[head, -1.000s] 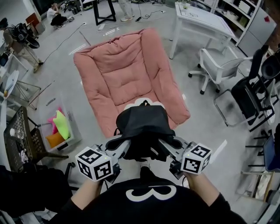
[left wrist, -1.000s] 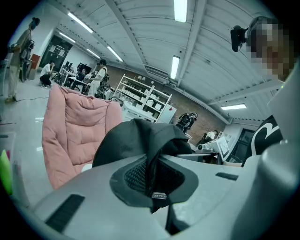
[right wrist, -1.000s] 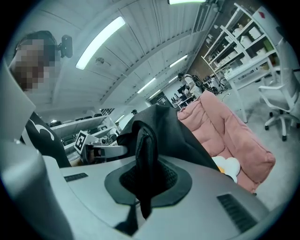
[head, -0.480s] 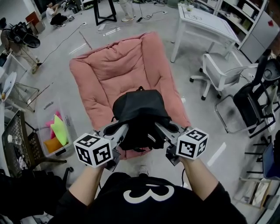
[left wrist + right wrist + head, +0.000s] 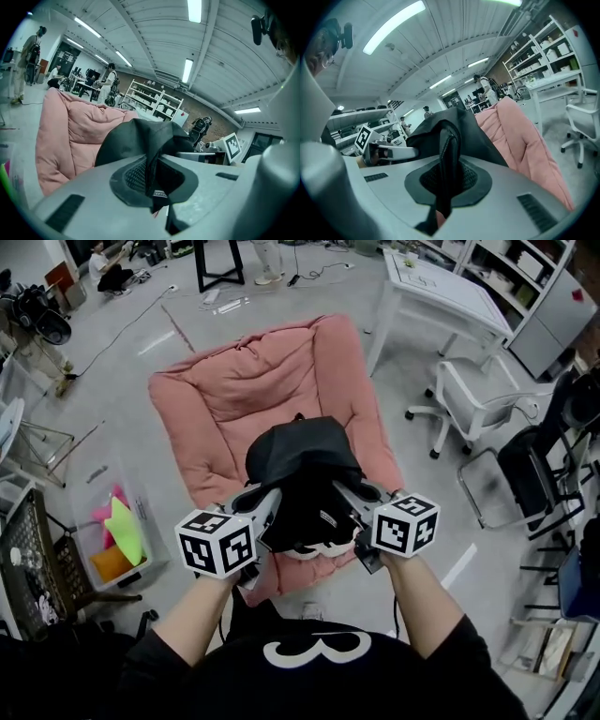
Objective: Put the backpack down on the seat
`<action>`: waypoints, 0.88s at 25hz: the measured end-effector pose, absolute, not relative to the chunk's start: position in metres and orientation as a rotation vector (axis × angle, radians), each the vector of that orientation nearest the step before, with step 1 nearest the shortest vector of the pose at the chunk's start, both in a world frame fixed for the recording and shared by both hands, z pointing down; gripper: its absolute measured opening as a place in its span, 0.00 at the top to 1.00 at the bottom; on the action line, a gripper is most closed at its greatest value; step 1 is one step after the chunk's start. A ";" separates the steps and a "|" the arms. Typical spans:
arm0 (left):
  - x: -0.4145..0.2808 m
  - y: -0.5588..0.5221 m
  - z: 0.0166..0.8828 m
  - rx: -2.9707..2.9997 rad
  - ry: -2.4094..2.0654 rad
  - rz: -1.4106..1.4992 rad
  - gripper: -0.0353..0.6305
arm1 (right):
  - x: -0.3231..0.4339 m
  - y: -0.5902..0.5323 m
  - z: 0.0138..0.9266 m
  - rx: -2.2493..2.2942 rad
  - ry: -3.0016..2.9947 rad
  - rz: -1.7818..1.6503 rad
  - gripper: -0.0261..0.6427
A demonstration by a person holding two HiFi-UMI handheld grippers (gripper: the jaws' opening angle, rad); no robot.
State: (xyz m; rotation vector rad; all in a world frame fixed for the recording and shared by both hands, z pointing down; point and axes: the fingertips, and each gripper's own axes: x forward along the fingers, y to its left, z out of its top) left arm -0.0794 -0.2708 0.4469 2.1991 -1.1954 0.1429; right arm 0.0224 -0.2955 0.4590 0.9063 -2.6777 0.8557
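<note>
Black backpack [image 5: 302, 474] hangs between my two grippers, over the front half of the pink cushioned seat [image 5: 234, 390]. I cannot tell whether its underside touches the cushion.

Left gripper [image 5: 265, 505] is clenched on a fold of the backpack's black fabric; its own view shows the fold pinched tight between the pads [image 5: 136, 176]. Right gripper [image 5: 343, 498] is likewise clamped on a black strap edge, which runs upright through its closed jaws.

The bag's bulk sits just ahead of both grippers. A white table [image 5: 441, 287] and a white office chair [image 5: 469, 390] stand to the seat's right. A clear bin [image 5: 89, 540] sits to its left.
</note>
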 end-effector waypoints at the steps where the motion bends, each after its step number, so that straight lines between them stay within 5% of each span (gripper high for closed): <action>1: -0.085 -0.276 0.450 2.200 -1.188 0.148 0.92 | 0.017 -0.301 0.462 0.917 -2.665 0.861 0.94; 22: -0.158 -0.400 0.515 2.186 -1.055 0.277 0.92 | -0.054 -0.421 0.530 1.154 -2.485 0.897 0.94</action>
